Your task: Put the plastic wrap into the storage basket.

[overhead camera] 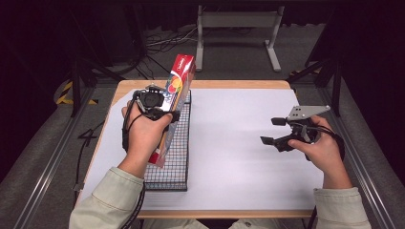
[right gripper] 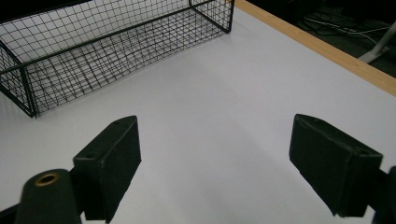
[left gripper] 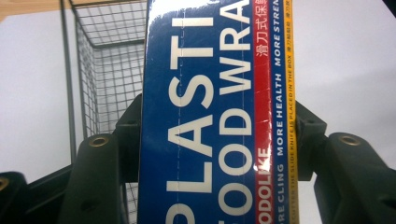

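Wrap box (overhead camera: pixel 177 90) gripped over basket (overhead camera: pixel 176 174).

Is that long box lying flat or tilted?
Tilted: the box slants with its far end raised above the wire basket, gripped by the left gripper.

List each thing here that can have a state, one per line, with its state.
left gripper: shut on the plastic wrap box.
plastic wrap box: held tilted over the wire basket.
wire basket: upright on the table.
right gripper: open, holding nothing, over the white table.
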`<state>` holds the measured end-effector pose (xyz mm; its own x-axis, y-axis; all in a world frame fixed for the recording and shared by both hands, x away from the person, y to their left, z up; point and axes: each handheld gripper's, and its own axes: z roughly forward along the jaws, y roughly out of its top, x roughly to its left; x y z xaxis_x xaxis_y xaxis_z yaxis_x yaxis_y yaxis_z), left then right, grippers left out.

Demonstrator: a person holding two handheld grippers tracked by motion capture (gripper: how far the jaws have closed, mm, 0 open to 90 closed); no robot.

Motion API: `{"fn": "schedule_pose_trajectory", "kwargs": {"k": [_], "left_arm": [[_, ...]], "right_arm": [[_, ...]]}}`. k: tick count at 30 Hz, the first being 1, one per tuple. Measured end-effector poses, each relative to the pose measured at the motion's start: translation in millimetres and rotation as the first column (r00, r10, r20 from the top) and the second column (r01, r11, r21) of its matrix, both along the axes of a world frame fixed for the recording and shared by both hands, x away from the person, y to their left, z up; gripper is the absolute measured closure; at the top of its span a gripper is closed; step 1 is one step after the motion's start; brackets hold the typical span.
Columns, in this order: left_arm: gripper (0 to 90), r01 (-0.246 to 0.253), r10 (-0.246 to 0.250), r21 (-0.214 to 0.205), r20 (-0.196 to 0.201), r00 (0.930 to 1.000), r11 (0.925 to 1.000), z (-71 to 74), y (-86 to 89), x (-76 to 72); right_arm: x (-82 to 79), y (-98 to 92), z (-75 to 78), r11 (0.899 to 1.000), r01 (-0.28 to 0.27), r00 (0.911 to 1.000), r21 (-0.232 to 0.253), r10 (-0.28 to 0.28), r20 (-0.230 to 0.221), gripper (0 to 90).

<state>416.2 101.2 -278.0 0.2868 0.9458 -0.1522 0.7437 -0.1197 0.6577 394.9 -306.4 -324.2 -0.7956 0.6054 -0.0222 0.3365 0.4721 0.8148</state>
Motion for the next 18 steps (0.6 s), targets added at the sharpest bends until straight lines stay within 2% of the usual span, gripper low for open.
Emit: {"fn": "schedule_pose_trajectory", "kwargs": {"k": [3,6,8,12,14,18], "left_arm": [[40.4,-0.016,0.016,-0.005,-0.01,0.9998,0.9999,-1.7,-1.5,1.4],[40.5,-0.029,0.03,0.016,-0.031,0.9991,0.9995,-3.4,-3.9,1.3],[40.5,-0.057,0.057,0.008,-0.016,0.9982,0.9983,-6.1,-5.4,-0.2],[40.4,-0.086,0.086,0.0,-0.012,0.9962,0.9963,-9.9,-6.8,0.0],[40.3,-0.102,0.102,0.009,-0.023,0.9946,0.9948,-14.7,-8.4,1.8],[40.3,-0.12,0.12,0.023,-0.02,0.9925,0.9925,-18.7,-10.2,3.0]], "right_arm": [[0.7,-0.2,-0.5,1.0,0.004,1.0,-0.004,-0.004,0.001,17.1],[1.1,0.5,-0.6,1.0,0.005,1.0,-0.003,-0.005,-0.002,17.0],[0.7,1.8,-0.9,1.0,0.002,1.0,-0.003,-0.002,-0.005,16.9],[1.0,3.7,-2.4,1.0,0.005,1.0,-0.015,-0.005,-0.006,16.9],[1.1,4.7,-3.8,1.0,0.001,0.9999,-0.018,-0.001,-0.012,16.4],[1.9,5.0,-5.4,1.0,-0.004,0.9999,-0.02,0.003,-0.015,16.3]]}}
